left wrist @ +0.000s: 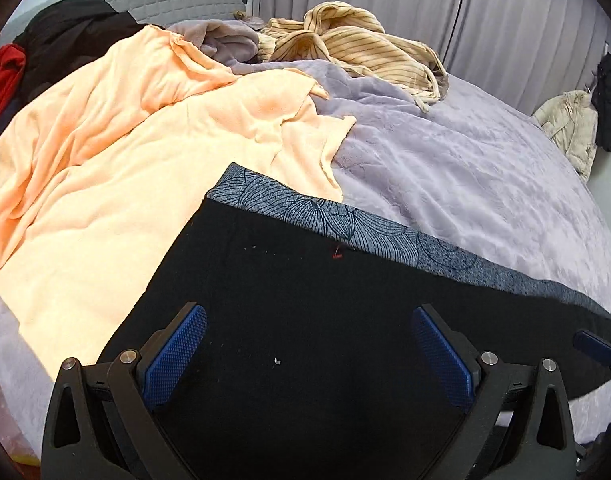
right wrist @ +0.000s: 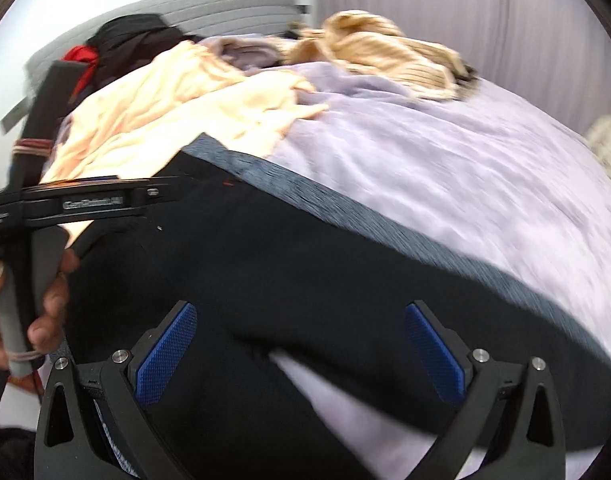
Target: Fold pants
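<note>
Progress: early | black pants with grey patterned waistband [left wrist: 305,312] spread flat on lilac plush bedspread [left wrist: 465,168]; no fold visible | left gripper [left wrist: 309,356] spread, empty; right gripper [right wrist: 301,354] spread, empty | left: all folds

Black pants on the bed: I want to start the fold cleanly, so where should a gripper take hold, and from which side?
Probably the black pants by the grey patterned waistband, at its left corner. That band is a straight, flat edge lying on the peach blanket. Come in low from the left with the open left gripper, so one finger slides under the edge.
</note>
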{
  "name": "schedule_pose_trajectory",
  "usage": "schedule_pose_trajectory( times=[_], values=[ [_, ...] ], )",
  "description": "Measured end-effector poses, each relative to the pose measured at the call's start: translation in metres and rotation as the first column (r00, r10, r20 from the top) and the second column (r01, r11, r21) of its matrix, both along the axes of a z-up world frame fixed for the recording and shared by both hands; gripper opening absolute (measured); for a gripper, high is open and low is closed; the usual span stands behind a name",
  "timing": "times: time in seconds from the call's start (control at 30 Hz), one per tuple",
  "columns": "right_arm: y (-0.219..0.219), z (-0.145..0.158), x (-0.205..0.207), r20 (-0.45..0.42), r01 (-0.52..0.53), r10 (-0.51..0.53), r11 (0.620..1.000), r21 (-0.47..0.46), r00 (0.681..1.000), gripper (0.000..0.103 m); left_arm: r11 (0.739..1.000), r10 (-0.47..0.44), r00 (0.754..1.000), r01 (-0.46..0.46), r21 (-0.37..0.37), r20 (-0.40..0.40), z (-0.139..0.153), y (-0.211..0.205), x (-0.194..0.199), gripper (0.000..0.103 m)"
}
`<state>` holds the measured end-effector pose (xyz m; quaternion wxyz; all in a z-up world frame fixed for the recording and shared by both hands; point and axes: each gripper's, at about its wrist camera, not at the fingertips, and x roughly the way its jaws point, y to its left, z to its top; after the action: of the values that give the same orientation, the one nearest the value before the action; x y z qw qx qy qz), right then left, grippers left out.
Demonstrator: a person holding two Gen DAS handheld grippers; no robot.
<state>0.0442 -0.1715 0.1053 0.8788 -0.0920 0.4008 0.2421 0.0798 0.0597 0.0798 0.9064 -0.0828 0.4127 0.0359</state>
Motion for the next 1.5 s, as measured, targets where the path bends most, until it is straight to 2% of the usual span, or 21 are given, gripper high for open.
schedule_pose_trajectory(
  times=[0.1,0.17,0.3,0.37,0.5,0.53,0.6,0.63,0.67,0.73,0.83,0.97,1.0,1.13,1.2,1.23,1.27,1.3,1.33,1.37,1.5],
  values=[
    [0.020,-0.016,0.046,-0.007,-0.103,0.103,0.990,-0.091,0.995,0.103,1.000,0.029,0.997,-0.029,0.005,-0.070,-0.024,0.005,0.009,0.103],
    [0.023,-0.031,0.075,-0.056,-0.149,0.143,0.982,-0.117,0.988,0.098,0.998,0.052,0.992,-0.050,0.023,-0.115,-0.051,0.009,0.011,0.103],
    [0.031,-0.062,0.129,-0.159,-0.236,0.212,0.961,-0.148,0.964,0.097,1.000,0.027,0.998,-0.027,-0.005,-0.060,-0.076,0.006,0.008,0.103],
    [0.036,-0.075,0.143,-0.224,-0.279,0.242,0.949,-0.147,0.944,0.101,1.000,0.002,0.999,-0.003,-0.024,-0.046,-0.085,0.000,0.018,0.103],
    [0.038,-0.091,0.156,-0.280,-0.319,0.280,0.942,-0.103,0.918,0.103,0.999,0.001,1.000,-0.002,-0.045,-0.027,-0.090,-0.001,0.026,0.103],
    [0.038,-0.091,0.154,-0.278,-0.328,0.293,0.940,-0.088,0.915,0.099,0.999,-0.001,1.000,0.000,-0.048,-0.026,-0.090,-0.001,0.026,0.103],
    [0.039,-0.085,0.147,-0.283,-0.369,0.345,0.929,-0.036,0.895,0.062,0.998,-0.005,1.000,0.003,-0.056,-0.028,-0.089,-0.001,0.029,0.103],
    [0.039,-0.079,0.141,-0.274,-0.377,0.358,0.926,-0.018,0.892,0.046,0.998,-0.007,0.999,0.005,-0.061,-0.033,-0.087,0.000,0.029,0.103],
    [0.041,-0.073,0.132,-0.247,-0.383,0.364,0.923,-0.032,0.898,0.036,0.998,-0.006,0.999,0.003,-0.066,-0.045,-0.084,0.001,0.030,0.103],
    [0.044,-0.065,0.115,-0.201,-0.400,0.380,0.913,-0.074,0.903,0.022,0.997,-0.005,0.999,0.001,-0.076,-0.053,-0.069,0.004,0.029,0.103],
    [0.048,-0.051,0.088,-0.105,-0.388,0.377,0.914,-0.118,0.920,0.020,0.998,0.021,1.000,-0.022,-0.064,-0.014,-0.034,0.002,0.035,0.103],
    [0.057,-0.034,0.058,0.045,-0.364,0.380,0.909,-0.201,0.924,0.019,0.963,-0.002,0.997,-0.018,-0.270,-0.075,-0.014,0.000,0.065,0.103],
    [0.056,-0.033,0.053,0.078,-0.352,0.376,0.909,-0.225,0.923,0.019,0.956,0.002,0.996,-0.029,-0.292,-0.090,-0.012,-0.003,0.072,0.103],
    [0.063,-0.034,0.027,0.177,-0.310,0.376,0.898,-0.313,0.910,0.019,0.955,0.172,0.967,-0.211,-0.210,-0.190,-0.020,-0.012,0.101,0.103],
    [0.068,-0.042,0.023,0.178,-0.302,0.380,0.886,-0.352,0.908,0.019,0.945,0.248,0.925,-0.296,-0.136,-0.288,-0.043,-0.012,0.110,0.101],
    [0.070,-0.046,0.023,0.178,-0.294,0.376,0.884,-0.365,0.909,0.019,0.938,0.249,0.903,-0.314,-0.145,-0.350,-0.056,-0.010,0.116,0.085],
    [0.070,-0.047,0.024,0.177,-0.289,0.372,0.883,-0.369,0.911,0.018,0.933,0.269,0.892,-0.335,-0.131,-0.364,-0.061,-0.008,0.113,0.065],
    [0.070,-0.047,0.024,0.174,-0.281,0.361,0.888,-0.363,0.916,0.016,0.931,0.269,0.898,-0.336,-0.144,-0.349,-0.058,-0.007,0.109,0.054],
    [0.068,-0.044,0.024,0.177,-0.275,0.352,0.895,-0.352,0.919,0.014,0.932,0.243,0.916,-0.311,-0.184,-0.318,-0.051,-0.007,0.102,0.024],
    [0.070,-0.041,0.024,0.184,-0.273,0.348,0.899,-0.341,0.919,0.013,0.935,0.225,0.928,-0.292,-0.204,-0.299,-0.043,-0.007,0.095,0.019],
    [0.061,-0.020,0.001,0.223,-0.270,0.345,0.913,-0.308,0.912,0.009,0.926,0.216,0.951,-0.271,-0.261,-0.220,-0.015,0.002,0.058,0.018]
  ],
)
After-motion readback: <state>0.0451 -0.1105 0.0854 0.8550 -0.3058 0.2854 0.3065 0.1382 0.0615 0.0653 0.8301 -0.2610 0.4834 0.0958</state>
